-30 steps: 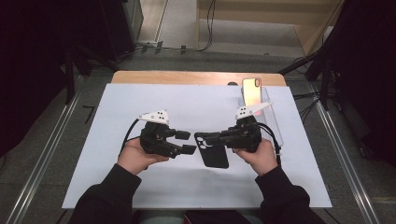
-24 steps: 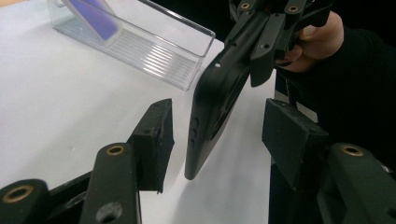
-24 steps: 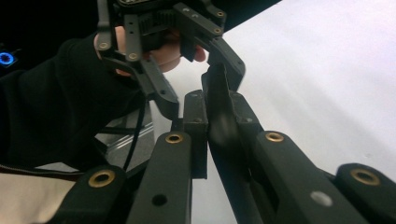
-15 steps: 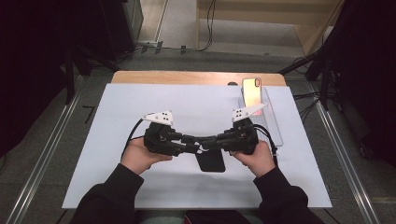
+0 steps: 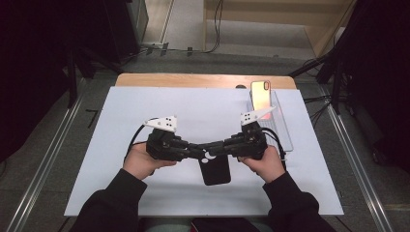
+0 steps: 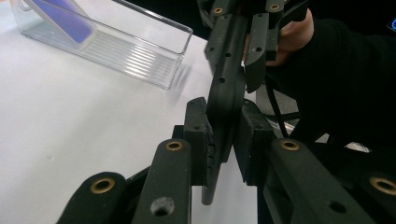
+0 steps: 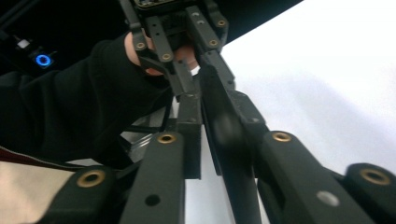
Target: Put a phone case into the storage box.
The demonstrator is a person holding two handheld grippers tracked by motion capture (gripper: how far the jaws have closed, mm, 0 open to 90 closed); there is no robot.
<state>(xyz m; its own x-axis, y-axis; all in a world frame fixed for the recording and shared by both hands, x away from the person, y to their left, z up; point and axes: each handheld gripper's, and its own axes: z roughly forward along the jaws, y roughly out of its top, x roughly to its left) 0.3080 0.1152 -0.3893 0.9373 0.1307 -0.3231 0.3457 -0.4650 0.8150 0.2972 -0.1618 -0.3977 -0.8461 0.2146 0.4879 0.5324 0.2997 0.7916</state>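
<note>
While both tools met over the near middle of the desk (image 5: 145, 104), the black phone case (image 5: 215, 169) hung between them, its top edge pinched and the rest dangling toward the near side. The left tool (image 5: 202, 153) had its jaws nearly shut on the case edge; in the left gripper view the case (image 6: 223, 112) sat edge-on between the pads, thin and only shallowly held. The right tool (image 5: 212, 147) also clamped the same edge, jaws close together around the case (image 7: 229, 154). Risk: grip was on a narrow lip, so a soft case could flex and slip out if either hand twisted or pulled apart unevenly. Opposed pulling could also tear it free from one side. Far right, a phone (image 5: 261, 94) leaned in a clear stand (image 5: 285, 130); a wide swing could knock it over.
</note>
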